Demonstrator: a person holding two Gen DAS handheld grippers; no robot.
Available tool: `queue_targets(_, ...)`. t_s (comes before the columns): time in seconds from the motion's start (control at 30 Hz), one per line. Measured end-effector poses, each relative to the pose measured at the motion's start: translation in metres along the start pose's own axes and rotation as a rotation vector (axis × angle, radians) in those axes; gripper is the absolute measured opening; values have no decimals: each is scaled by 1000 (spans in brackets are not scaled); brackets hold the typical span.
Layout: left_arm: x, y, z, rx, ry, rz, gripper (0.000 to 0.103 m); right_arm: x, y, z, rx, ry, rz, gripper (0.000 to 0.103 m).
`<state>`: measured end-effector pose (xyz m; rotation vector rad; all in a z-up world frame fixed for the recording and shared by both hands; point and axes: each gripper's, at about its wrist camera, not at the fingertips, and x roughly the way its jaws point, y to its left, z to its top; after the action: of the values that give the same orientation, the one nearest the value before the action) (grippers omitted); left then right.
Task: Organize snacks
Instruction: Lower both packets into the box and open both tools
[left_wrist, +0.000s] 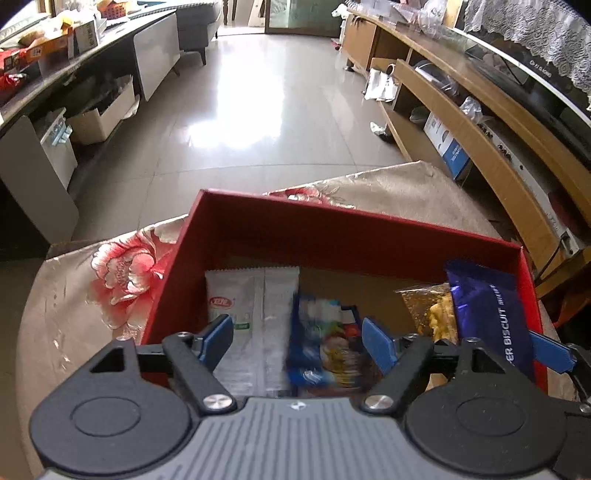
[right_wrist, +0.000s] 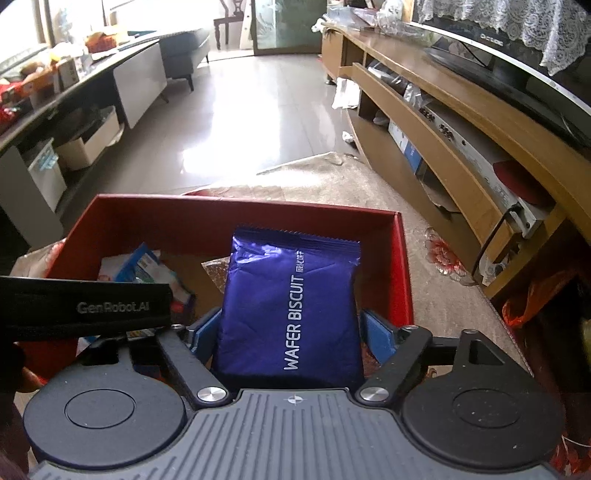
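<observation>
Both tongs hang over the near edge of the red box (left_wrist: 258, 221), aimed down into it. Left tongs (left_wrist: 299, 341) stand apart: between the blue pads sits a blurred blue snack pack (left_wrist: 325, 350), seemingly in mid-drop, with a gap on either side, so nothing is clamped. Right tongs (right_wrist: 286, 332) also stand apart around the purple wafer pack (right_wrist: 291, 306); the pads flank its lower end, and whether either one touches the foil cannot be told, but the pack looks loosed and stands upright near the box's right wall. Inside the box, left of the blue pack, a white sachet (left_wrist: 243, 317) lies flat on the brown floor; right of it, a clear bag of yellow bits (left_wrist: 432, 310) rests against the wafer pack. Much of the box floor farther back is bare. Under the box lies a beige cloth with red flowers (left_wrist: 122, 269); on the patches of it that show around the box, no loose snacks are visible. Judging from this, four items are in or going into the box, and the sorting seems well along, though the cloth nearer than the tongs is out of view, so more may be waiting there.
</observation>
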<state>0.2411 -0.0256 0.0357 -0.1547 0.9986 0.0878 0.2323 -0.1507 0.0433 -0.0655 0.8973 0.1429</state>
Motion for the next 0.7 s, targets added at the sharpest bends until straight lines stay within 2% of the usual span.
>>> queue_targets(0.37,-18,15,5,-42,-30,-20,80,-13,-13,5,45,-48,20,86)
queue_targets(0.47,-20,14,3,-38,-33,-17,80,-14,-18,5,67,-48,39,87)
queue_targets(0.7,-24,9,-2,-14,-31,-18,80,-17,-20,2,60,-50,15,87)
